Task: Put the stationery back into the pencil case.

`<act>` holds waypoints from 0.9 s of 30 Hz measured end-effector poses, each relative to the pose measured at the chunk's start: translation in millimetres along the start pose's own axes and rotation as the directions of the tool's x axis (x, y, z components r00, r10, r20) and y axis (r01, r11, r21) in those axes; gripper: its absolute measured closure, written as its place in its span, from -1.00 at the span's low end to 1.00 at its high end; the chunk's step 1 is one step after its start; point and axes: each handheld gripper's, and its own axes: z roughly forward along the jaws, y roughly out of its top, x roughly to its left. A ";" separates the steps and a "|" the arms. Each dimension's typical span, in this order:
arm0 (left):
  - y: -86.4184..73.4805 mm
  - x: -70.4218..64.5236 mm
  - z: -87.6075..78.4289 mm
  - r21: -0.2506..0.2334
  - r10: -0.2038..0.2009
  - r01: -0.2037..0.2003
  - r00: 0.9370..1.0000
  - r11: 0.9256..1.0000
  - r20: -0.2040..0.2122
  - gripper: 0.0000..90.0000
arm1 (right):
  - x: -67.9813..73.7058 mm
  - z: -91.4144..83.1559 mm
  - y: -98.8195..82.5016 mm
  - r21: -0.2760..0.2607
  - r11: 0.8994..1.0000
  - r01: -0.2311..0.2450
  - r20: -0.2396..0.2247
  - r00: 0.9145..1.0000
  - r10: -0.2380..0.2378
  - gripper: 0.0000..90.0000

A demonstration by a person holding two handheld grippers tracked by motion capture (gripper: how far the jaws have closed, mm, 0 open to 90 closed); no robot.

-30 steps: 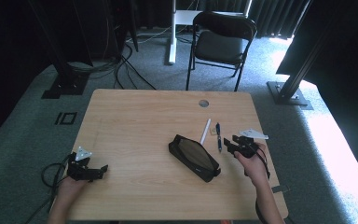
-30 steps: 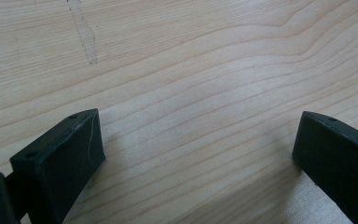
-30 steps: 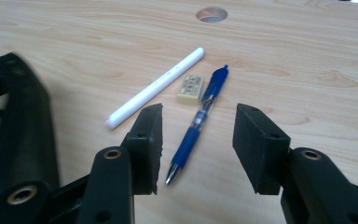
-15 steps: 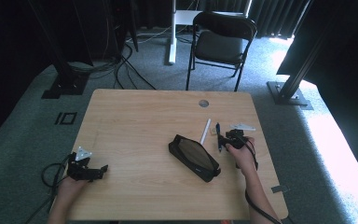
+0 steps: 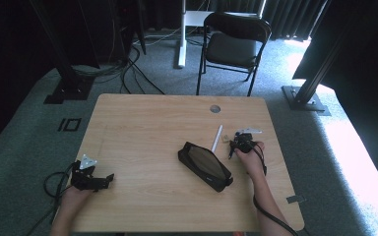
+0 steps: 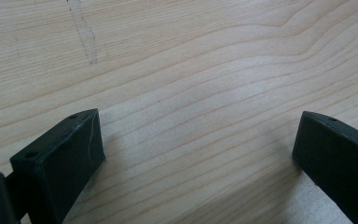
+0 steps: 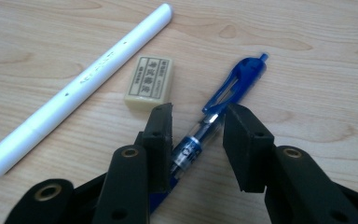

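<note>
— So where did the right gripper [image 7: 196, 128] stand at that moment?

— Low over the table [image 5: 142, 128], straddling the blue pen [image 7: 214, 116]. The barrel lay between its two black jaws, close against the left one, with a gap showing on the right side. The jaws had just been closing, yet the pads did not clearly press the pen, so I would call it not gripped.

— And around it?

— Just beyond the left jaw tip sat a small eraser [image 7: 149, 83], and farther left of that a white pen [image 7: 81, 81] lay slantwise. From the high view, the black pencil case [image 5: 204, 165] lay near the gripper's left side.

— What of the left gripper [image 6: 198, 140]?

— Its jaws stood wide apart over bare wood, nothing between them, well away from the pen, near the table's front left corner.
</note>
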 end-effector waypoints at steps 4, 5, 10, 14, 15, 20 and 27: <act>0.0 0.0 0.0 0.000 0.000 0.000 1.000 1.000 0.000 -0.95 | -0.8 1.2 1.5 0.000 1.000 -0.030 0.027 0.999 0.030 0.50; 0.0 0.0 0.0 0.000 0.000 0.000 1.000 1.000 0.000 -0.95 | -1.3 1.3 2.2 0.004 0.999 -0.038 0.039 0.999 0.038 0.55; 0.0 0.0 0.0 0.000 0.000 0.000 1.000 1.000 0.000 -0.95 | -7.4 1.8 6.1 0.024 0.997 -0.072 0.071 0.995 0.070 0.76; 0.0 0.0 0.0 0.000 0.000 0.000 1.000 1.000 0.000 -0.95 | -13.0 0.7 7.3 0.033 0.991 -0.126 0.053 0.991 0.124 0.77; 0.0 0.0 0.0 0.000 0.000 0.000 1.000 1.000 0.000 -0.95 | -14.8 -0.3 7.1 0.030 0.990 -0.135 0.053 0.990 0.133 0.77; 0.0 0.0 0.0 0.000 0.000 0.000 1.000 1.000 0.000 -0.95 | -20.6 -7.3 6.7 0.019 0.988 -0.155 0.018 0.988 0.155 0.77; 0.0 0.0 0.0 0.000 0.000 0.000 1.000 1.000 0.000 -0.95 | -21.3 -21.5 11.6 -0.001 0.989 -0.148 -0.016 0.989 0.148 0.77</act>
